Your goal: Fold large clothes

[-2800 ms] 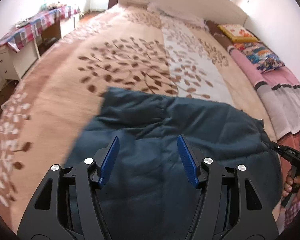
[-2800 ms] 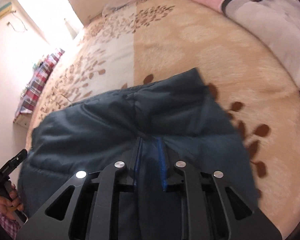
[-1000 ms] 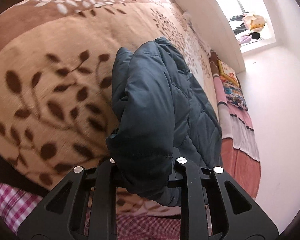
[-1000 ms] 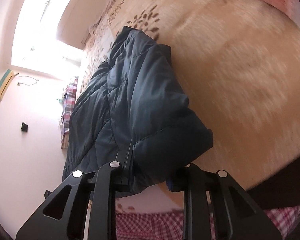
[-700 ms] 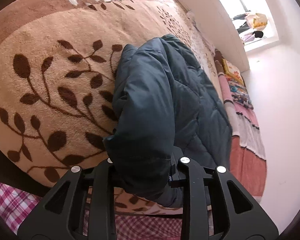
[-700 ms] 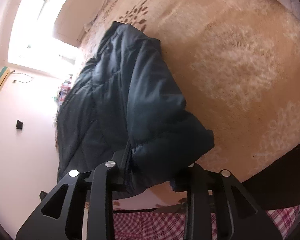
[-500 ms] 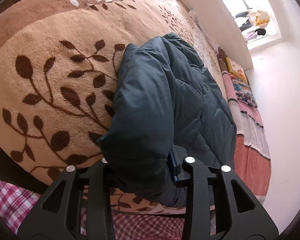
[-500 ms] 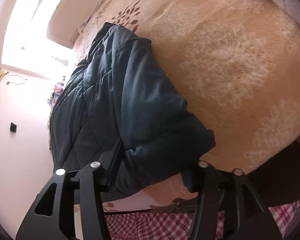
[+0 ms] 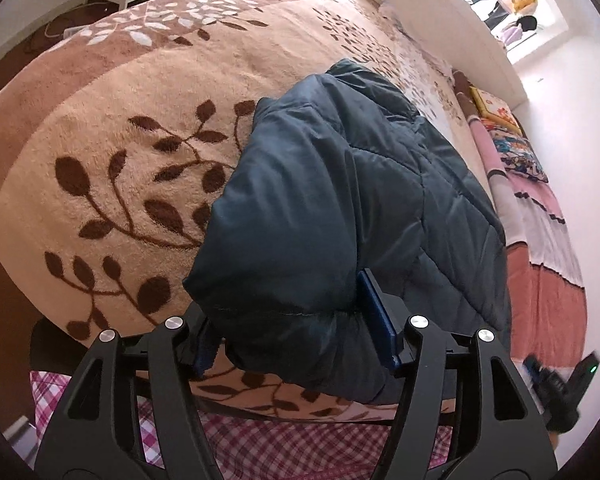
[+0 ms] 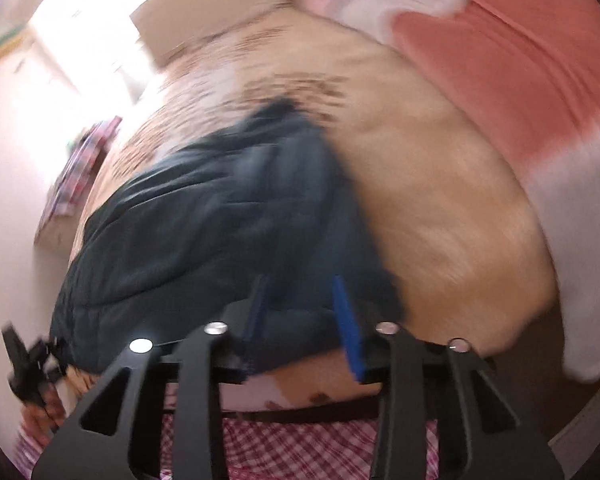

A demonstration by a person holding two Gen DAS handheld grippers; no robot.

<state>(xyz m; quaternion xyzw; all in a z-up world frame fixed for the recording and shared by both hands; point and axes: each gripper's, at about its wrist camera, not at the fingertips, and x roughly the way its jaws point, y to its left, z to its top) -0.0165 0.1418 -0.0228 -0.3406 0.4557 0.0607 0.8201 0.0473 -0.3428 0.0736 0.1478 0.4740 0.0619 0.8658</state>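
A big bed (image 9: 140,128) with a soft tan blanket with brown leaves fills the room, and pink and red bedding (image 9: 540,280) lies along its far side. The dark blue puffy jacket (image 9: 340,200) lies on the blanket near the front edge of the bed, folded over on itself so it makes a thick bundle. A moment ago both grippers were pinching the near edge of the jacket. Now the left gripper (image 9: 296,334) is letting go: its jaws are opening, and the jacket's fat edge sits between them, with the blue pad (image 9: 376,320) on one side only just beside the cloth. The right gripper (image 10: 304,316) has let go and pulled up and away, so its view is blurry; its jaws are closing again, and as far as the blur shows nothing is between them. The jacket stays where it was put. So this fold looks done, and the hands are free to take a new hold for the next fold.
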